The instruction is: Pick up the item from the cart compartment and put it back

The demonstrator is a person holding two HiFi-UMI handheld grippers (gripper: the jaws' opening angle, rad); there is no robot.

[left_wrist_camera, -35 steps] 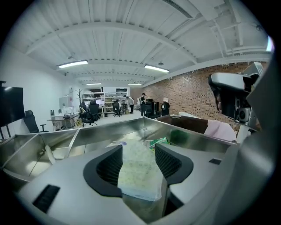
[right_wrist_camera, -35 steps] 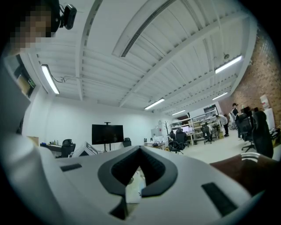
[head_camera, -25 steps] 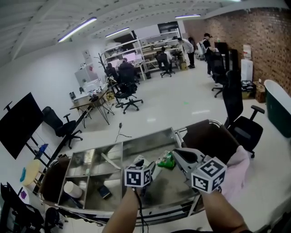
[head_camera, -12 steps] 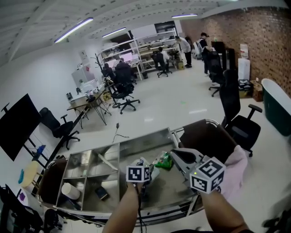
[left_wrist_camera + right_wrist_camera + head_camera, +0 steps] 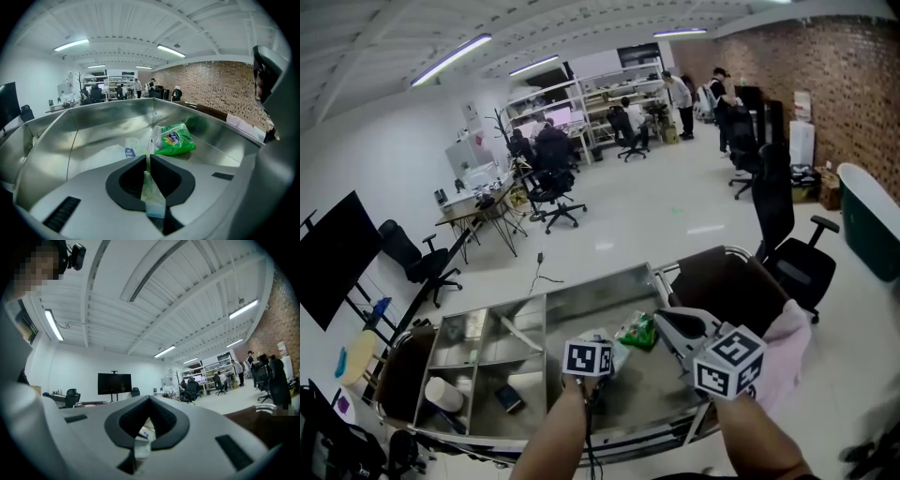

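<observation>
In the left gripper view a thin pale green packet (image 5: 153, 199) runs up between the jaws of my left gripper (image 5: 147, 157). The jaws are closing and pinch its edge. In the head view that gripper (image 5: 598, 337) sits low in the big right compartment of the steel cart (image 5: 581, 287). A bright green packet (image 5: 174, 139) (image 5: 637, 330) lies on the compartment floor just beyond it, with a white packet with a blue label (image 5: 127, 151) to its left. My right gripper (image 5: 662, 317) (image 5: 150, 398) hovers over the cart's right end, its jaw tips together.
The cart's small left compartments hold a white roll (image 5: 447, 392) and a dark flat item (image 5: 508, 397). A pink cloth (image 5: 787, 345) hangs at the cart's right end beside a brown seat (image 5: 727, 279). Office chairs, desks and people stand farther off.
My left gripper has sunk slightly toward the cart floor near the green packet. The right gripper has hardly moved.
</observation>
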